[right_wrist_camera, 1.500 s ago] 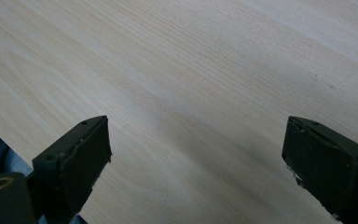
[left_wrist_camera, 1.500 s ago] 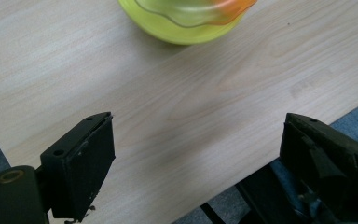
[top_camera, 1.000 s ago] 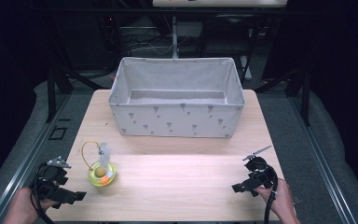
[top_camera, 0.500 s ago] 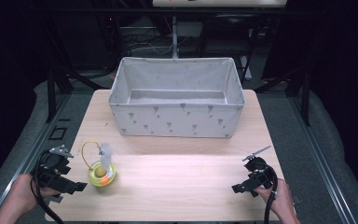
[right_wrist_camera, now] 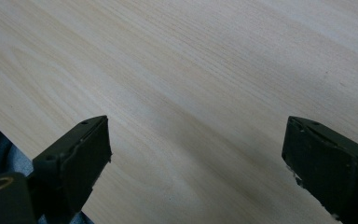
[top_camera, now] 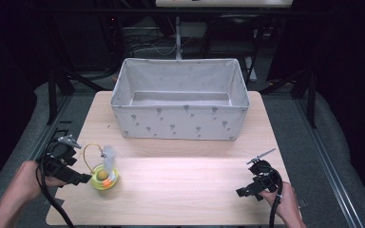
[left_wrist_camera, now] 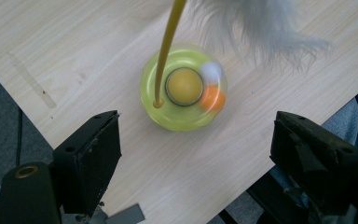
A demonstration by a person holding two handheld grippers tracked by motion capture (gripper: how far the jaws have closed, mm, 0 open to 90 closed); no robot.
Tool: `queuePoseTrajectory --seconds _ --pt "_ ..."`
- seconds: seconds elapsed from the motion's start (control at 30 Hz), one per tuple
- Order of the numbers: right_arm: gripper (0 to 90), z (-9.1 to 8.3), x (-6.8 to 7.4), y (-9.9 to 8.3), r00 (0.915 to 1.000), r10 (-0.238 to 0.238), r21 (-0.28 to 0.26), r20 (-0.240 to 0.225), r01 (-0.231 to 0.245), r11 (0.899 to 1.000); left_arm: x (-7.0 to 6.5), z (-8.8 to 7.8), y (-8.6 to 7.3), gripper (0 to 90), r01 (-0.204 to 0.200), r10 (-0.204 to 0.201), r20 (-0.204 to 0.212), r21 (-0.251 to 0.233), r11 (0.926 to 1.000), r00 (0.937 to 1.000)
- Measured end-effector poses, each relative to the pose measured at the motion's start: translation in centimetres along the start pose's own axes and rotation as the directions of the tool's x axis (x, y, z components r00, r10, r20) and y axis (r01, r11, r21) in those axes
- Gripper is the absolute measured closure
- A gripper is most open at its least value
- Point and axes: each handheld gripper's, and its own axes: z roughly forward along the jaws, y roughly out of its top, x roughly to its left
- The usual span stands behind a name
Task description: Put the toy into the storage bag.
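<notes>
A round yellow-green toy [top_camera: 103, 176] with an orange ball in its track sits near the table's front left. A thin yellow wire [top_camera: 88, 152] arches up from it and carries a white feather [top_camera: 108, 153]. My left gripper [top_camera: 77, 179] hovers just left of the toy, tilted down at it. In the left gripper view the toy [left_wrist_camera: 182, 88] lies beyond the left gripper [left_wrist_camera: 196, 123], whose jaws have just been closing a little but stand open with nothing between them. My right gripper [top_camera: 243, 192] rests open over bare wood at the front right, also open in the right gripper view [right_wrist_camera: 196, 126].
A large grey fabric bin [top_camera: 180, 126] with a small printed pattern stands open-topped at the back middle of the wooden table [top_camera: 180, 185]. Dark frame rails and floor surround the table. The table's left edge runs just behind my left gripper.
My left gripper has risen and moved up along the table's left edge, closer beside the toy. The right gripper and the toy have stayed put.
</notes>
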Motion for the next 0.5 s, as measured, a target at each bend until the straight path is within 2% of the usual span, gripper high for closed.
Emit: queuePoseTrajectory --seconds 0.13,0.3,0.4,0.5 --pt "7.7 0.0 0.0 0.0 1.0000 0.001 -0.001 0.000 -0.001 1.000 0.2 -0.4 1.0 16.8 -0.015 0.015 -0.009 0.016 0.9998 0.9998" --pt "7.7 0.0 0.0 0.0 1.0000 -0.002 -0.002 0.000 0.002 1.000 0.5 -0.7 1.8 17.9 -0.016 0.016 0.003 0.022 0.9996 0.9999" --pt "7.7 0.1 0.0 0.0 1.0000 -0.002 -0.003 -0.002 0.002 1.000 0.5 -0.9 2.3 20.3 -0.020 0.020 -0.003 0.026 0.9995 0.9998" --pt "7.7 0.1 0.0 0.0 0.9999 -0.008 0.004 0.010 0.008 1.000 0.5 -1.1 2.7 27.2 -0.023 0.023 -0.003 0.023 0.9995 0.9997"
